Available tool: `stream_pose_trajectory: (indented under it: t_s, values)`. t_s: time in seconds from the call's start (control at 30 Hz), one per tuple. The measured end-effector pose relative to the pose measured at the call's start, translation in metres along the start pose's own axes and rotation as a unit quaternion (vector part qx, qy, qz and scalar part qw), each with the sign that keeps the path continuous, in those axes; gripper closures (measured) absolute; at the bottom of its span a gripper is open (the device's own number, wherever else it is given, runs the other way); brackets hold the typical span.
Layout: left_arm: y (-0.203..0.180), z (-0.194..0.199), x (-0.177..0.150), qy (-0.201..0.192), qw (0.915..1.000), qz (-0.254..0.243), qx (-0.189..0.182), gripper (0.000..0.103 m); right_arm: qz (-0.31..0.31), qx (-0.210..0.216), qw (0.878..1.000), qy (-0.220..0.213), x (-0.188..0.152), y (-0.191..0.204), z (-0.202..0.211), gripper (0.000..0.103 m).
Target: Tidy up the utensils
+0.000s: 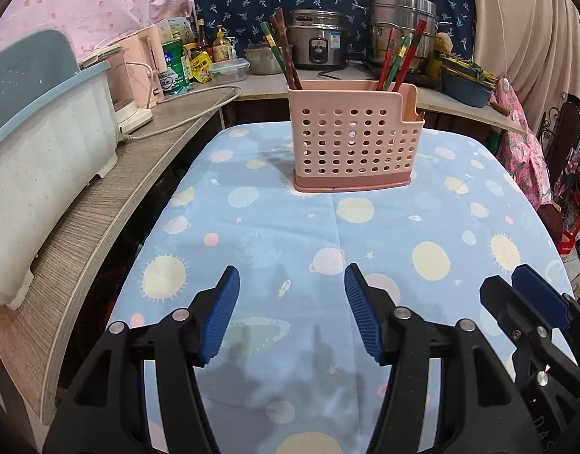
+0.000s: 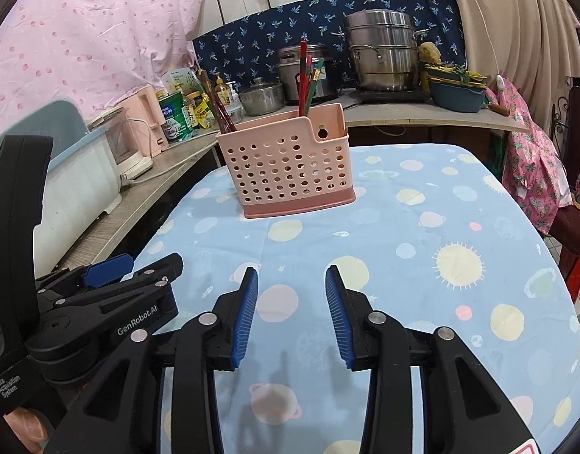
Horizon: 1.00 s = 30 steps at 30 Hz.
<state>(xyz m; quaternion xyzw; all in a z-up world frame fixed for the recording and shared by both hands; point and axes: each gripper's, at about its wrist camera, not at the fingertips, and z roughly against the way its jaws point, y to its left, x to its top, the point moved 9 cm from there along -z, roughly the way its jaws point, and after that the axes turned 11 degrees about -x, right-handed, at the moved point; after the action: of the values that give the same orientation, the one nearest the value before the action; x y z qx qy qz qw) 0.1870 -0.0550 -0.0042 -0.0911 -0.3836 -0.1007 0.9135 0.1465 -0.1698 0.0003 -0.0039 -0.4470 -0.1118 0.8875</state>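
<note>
A pink perforated utensil holder (image 1: 352, 140) stands upright at the far end of the table on the blue planet-print cloth (image 1: 328, 234). It holds brown and green chopsticks (image 1: 284, 56) on its left side and red and green chopsticks (image 1: 401, 56) on its right. It also shows in the right wrist view (image 2: 286, 164). My left gripper (image 1: 292, 283) is open and empty, low over the near part of the cloth. My right gripper (image 2: 292, 283) is open and empty beside it, and shows at the right edge of the left wrist view (image 1: 517, 295).
A wooden shelf (image 1: 112, 204) runs along the left with a white and blue dish rack (image 1: 44, 143) and a pink appliance (image 1: 134, 87). Behind the table a counter holds a rice cooker (image 1: 318, 39), steel pots (image 1: 401, 26), bottles and a blue basin (image 1: 466, 85).
</note>
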Motion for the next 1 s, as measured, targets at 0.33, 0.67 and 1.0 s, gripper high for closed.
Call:
stream_pose_trajectory:
  t_s: [0.33, 0.67, 1.0]
  values:
    - [0.002, -0.003, -0.001, 0.002, 1.0, 0.004, 0.005, 0.029, -0.002, -0.013, 1.0, -0.002, 0.001, -0.004, -0.003, 0.042]
    - [0.008, -0.004, 0.002, 0.003, 0.9999, 0.006, 0.013, 0.01, -0.009, -0.032, 0.999, -0.007, 0.006, -0.017, -0.004, 0.019]
    - [0.014, -0.007, 0.004, 0.004, 0.9998, 0.011, 0.016, 0.009, -0.002, -0.048, 0.999, -0.007, 0.007, -0.019, -0.008, 0.019]
